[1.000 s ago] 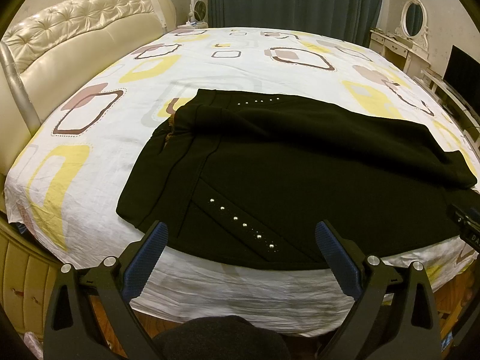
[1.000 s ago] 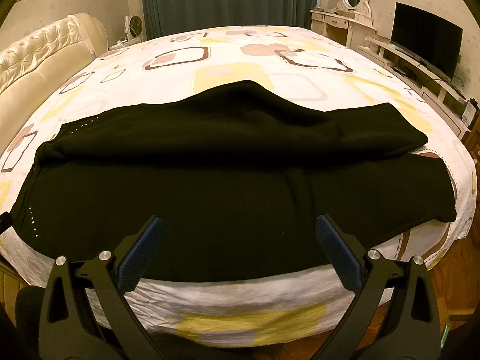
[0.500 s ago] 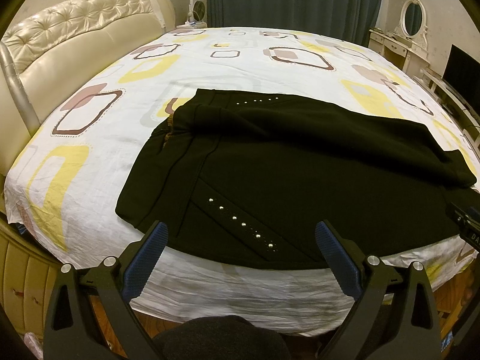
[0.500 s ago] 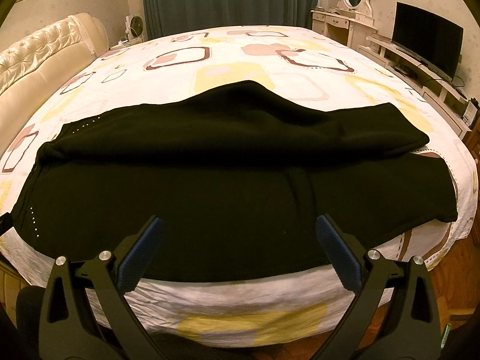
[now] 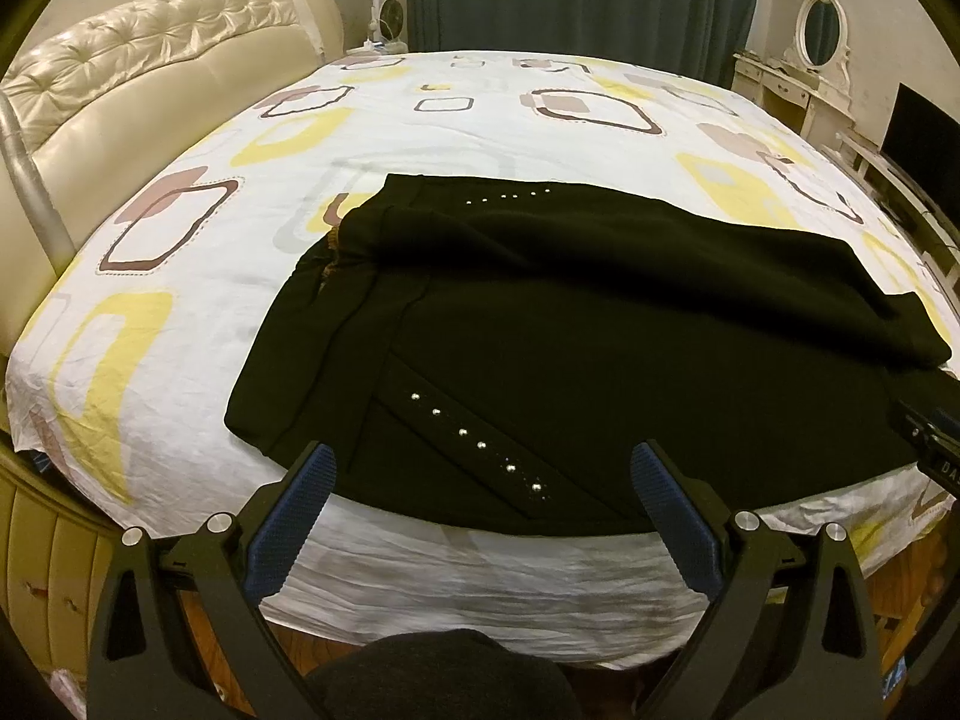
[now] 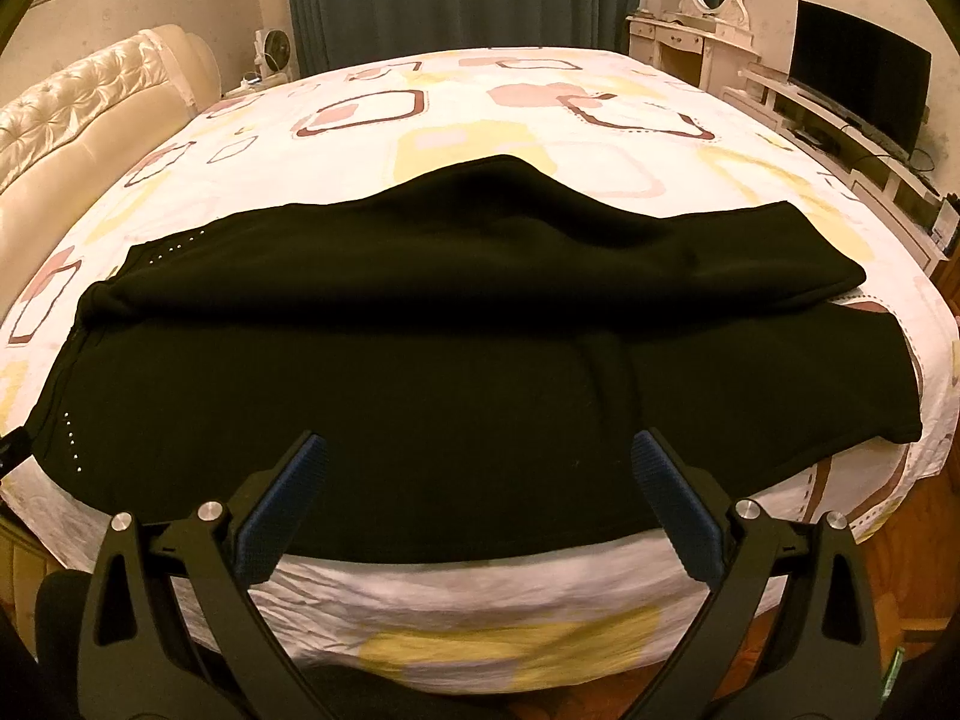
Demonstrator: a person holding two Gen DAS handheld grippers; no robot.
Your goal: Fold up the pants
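Observation:
Black pants [image 5: 600, 348] lie across the near side of the bed, waistband to the left, legs running right. One leg is laid over the other along the far side, and silver studs [image 5: 480, 444] dot the near hip. My left gripper [image 5: 480, 462] hovers open above the near edge at the waist end, holding nothing. In the right wrist view the pants [image 6: 480, 372] span the bed, and my right gripper [image 6: 480, 456] is open over the near edge at mid-leg, empty. The right gripper's tip shows at the far right of the left wrist view [image 5: 930, 438].
The bed [image 5: 420, 132] has a white sheet with yellow and brown squares. A cream tufted headboard [image 5: 150, 78] stands at left. A dresser with an oval mirror [image 6: 708, 0] and a TV [image 6: 858, 90] on a low stand line the right wall. Teal curtains hang behind.
Both views have crept very slightly toward the bed; the pants lie as before and both grippers stay open.

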